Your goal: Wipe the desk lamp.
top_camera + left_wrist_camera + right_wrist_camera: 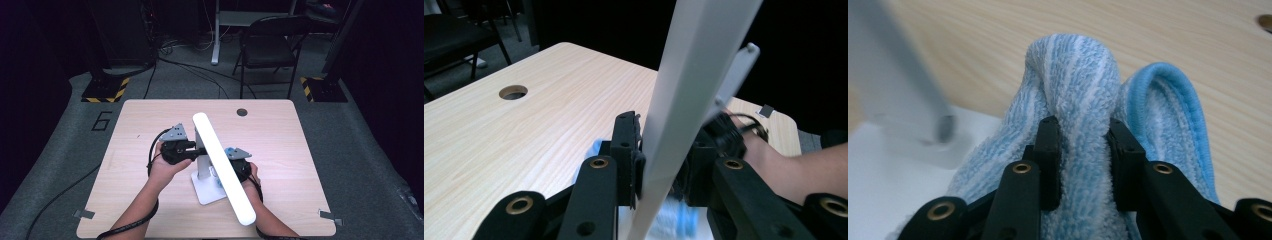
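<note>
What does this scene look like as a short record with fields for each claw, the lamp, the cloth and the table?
left claw: shut on the lamp's upright post
right claw: shut on a bunched fold of the cloth
lamp: white desk lamp, long bar head above a flat square base
cloth: blue and white striped towel, lying partly on the lamp's base
table: light wood, round hole near the far edge

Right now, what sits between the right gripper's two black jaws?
A fold of blue-and-white striped terry towel, pinched by the right gripper, seen in the right gripper view.
</note>
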Tool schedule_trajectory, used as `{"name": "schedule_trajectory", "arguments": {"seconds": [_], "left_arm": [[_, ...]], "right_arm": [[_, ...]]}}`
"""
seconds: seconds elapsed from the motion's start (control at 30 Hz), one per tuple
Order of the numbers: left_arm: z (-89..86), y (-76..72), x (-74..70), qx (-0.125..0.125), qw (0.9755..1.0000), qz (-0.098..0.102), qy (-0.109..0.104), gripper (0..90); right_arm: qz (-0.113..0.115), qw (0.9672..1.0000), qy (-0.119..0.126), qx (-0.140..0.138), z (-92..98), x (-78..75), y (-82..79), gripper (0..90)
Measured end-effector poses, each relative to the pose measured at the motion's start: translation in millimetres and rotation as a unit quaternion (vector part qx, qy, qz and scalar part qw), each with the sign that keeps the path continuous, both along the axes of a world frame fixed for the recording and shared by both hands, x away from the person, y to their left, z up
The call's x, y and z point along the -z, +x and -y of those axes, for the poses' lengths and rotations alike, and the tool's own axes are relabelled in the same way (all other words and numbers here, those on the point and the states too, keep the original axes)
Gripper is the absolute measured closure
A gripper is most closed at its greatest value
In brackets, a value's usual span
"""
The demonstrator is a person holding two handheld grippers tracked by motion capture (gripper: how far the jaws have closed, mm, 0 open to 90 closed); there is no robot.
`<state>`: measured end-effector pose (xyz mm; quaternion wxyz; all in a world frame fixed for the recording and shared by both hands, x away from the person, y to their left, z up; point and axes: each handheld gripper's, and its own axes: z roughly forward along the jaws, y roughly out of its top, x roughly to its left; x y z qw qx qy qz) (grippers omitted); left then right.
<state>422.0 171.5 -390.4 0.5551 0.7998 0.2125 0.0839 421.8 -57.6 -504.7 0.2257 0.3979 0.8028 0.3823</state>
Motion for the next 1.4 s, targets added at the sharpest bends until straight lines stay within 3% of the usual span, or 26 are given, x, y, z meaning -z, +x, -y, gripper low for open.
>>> {"name": "schedule_trajectory", "arguments": {"seconds": [0.1,0.17,0.33,0.47,0.73,0.77,0.87,0.9,0.93,0.97,1.27,1.4], "left_arm": [[-0.6,-0.4,0.4,0.0,1.0,-0.005,-0.002,73.0],[-0.6,-0.4,0.3,0.001,1.0,-0.006,-0.002,73.0],[-0.5,-1.0,-1.0,0.006,1.0,-0.003,0.006,73.2],[-0.9,-2.2,-0.1,0.006,1.0,-0.001,0.002,73.1],[-1.6,-1.9,0.3,0.006,1.0,-0.004,0.0,73.1],[-1.4,-1.0,0.6,0.004,1.0,-0.002,-0.004,73.1],[-1.5,-0.3,1.0,0.003,1.0,-0.006,-0.007,72.9],[-1.7,0.3,1.0,0.003,1.0,-0.005,-0.007,72.9],[-2.0,0.3,1.0,0.001,1.0,-0.005,-0.006,72.9],[-2.4,1.4,1.7,0.001,0.9999,-0.005,-0.01,72.7],[-2.7,3.4,1.5,-0.005,0.9999,-0.005,-0.009,72.1],[-3.8,4.5,3.6,-0.007,0.9997,-0.011,-0.022,70.9]], "right_arm": [[-0.008,0.9992,0.006,-0.037,-11.0,-0.5,-9.6,70.8],[-0.011,0.9991,0.008,-0.041,-16.3,-1.0,-16.1,70.9],[-0.019,0.9984,0.015,-0.051,-10.0,-0.6,-14.1,71.6],[-0.006,0.9983,0.013,-0.056,-0.5,1.6,-10.0,71.8],[0.002,0.9997,0.022,0.004,33.5,3.1,0.6,71.6],[-0.009,0.9992,0.035,0.018,44.2,3.3,5.3,71.4],[-0.015,0.9987,0.032,0.036,50.5,2.6,7.8,71.5],[-0.015,0.9987,0.01,0.048,51.8,3.7,8.7,71.5],[-0.02,0.9983,0.016,0.053,56.2,6.0,9.8,71.4],[-0.035,0.9972,0.036,0.055,62.9,8.0,10.2,71.3],[-0.034,0.9968,0.043,0.059,60.6,6.9,7.4,70.9],[-0.027,0.9967,0.048,0.06,57.6,6.0,3.8,70.8]]}}
